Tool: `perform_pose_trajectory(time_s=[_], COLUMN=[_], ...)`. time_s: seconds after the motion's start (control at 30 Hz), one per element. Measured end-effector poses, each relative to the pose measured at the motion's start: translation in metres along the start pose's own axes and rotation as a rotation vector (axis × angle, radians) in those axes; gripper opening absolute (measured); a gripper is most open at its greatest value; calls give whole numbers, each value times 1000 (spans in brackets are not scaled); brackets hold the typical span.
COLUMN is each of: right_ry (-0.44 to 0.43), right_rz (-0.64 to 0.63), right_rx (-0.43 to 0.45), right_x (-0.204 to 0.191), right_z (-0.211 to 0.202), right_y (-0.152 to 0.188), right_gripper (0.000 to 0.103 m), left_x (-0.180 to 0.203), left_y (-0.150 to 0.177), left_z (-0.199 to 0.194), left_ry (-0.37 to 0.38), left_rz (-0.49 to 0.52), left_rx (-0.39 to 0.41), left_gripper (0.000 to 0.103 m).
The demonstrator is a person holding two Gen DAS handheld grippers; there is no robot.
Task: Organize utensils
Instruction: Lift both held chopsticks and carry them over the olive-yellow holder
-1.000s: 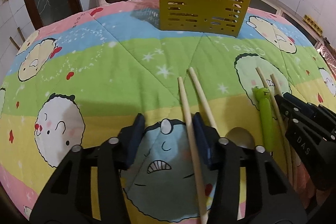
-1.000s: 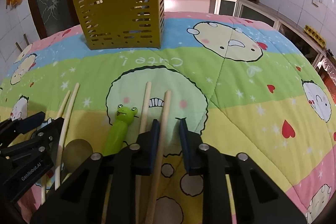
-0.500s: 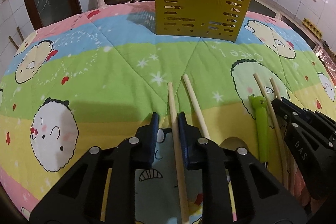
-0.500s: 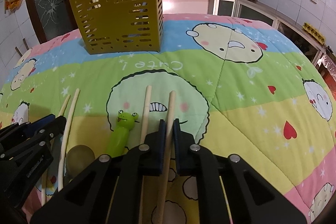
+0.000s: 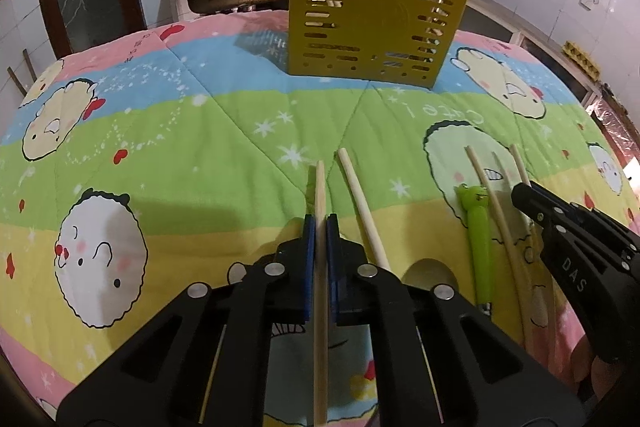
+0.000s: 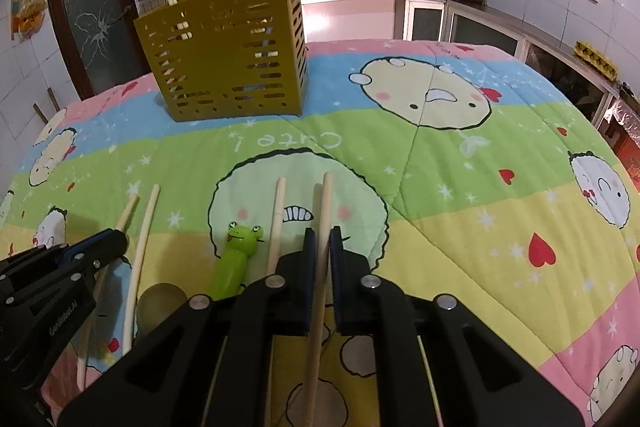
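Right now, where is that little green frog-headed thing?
In the right wrist view the frog-handled utensil lies on the quilt, just left of the right gripper, between two pairs of chopsticks.

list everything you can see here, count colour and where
chopsticks: four loose ones, pale wood, two pairs lying on the quilt, one of each pair clamped
frog-handled spoon: one, green handle, between the two pairs
utensil caddy: one, mustard yellow, slotted, upright at the far end, chopsticks already inside
quilt: one, pastel striped cartoon print, covering the surface
left gripper: black, blue pads, shut on a chopstick
right gripper: black, blue pads, shut on a chopstick
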State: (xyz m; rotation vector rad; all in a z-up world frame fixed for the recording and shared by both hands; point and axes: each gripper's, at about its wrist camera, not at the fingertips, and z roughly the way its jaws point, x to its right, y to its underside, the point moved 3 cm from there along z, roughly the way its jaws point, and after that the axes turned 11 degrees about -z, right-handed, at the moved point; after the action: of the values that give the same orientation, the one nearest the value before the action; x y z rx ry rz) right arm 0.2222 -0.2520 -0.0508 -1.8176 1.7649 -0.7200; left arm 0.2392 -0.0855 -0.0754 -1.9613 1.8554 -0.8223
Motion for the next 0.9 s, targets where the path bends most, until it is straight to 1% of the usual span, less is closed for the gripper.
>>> perform_pose_trajectory(time_s=[0.13,0.2,0.3,0.37,0.57,0.9], right_ry=[-7,-17,-10,-13,-31,-18], right_rz=[8,10,3,3,26,50], right_rx=[31,49,78,104,186,296], right_x=[3,4,4,4,9,13], right_z=[-9,-14,-24,-32,-64,-113], right_y=[-2,-3,-4,-5,-9,-5], right_gripper=[7,8,8,8,6,6], left_x=[-1,-3,-7,-11,-26,-48], left_y=[-3,-6,-10,-13,-20,-19], left_z=[-13,-25,-42,-55,-87,-122], left_ry=[33,52,72,80,92,130], left_rz=[-15,-22,-21,-20,-20,-34], left_rx=[23,52,99,139,224,295], left_gripper=[4,4,4,4,4,4])
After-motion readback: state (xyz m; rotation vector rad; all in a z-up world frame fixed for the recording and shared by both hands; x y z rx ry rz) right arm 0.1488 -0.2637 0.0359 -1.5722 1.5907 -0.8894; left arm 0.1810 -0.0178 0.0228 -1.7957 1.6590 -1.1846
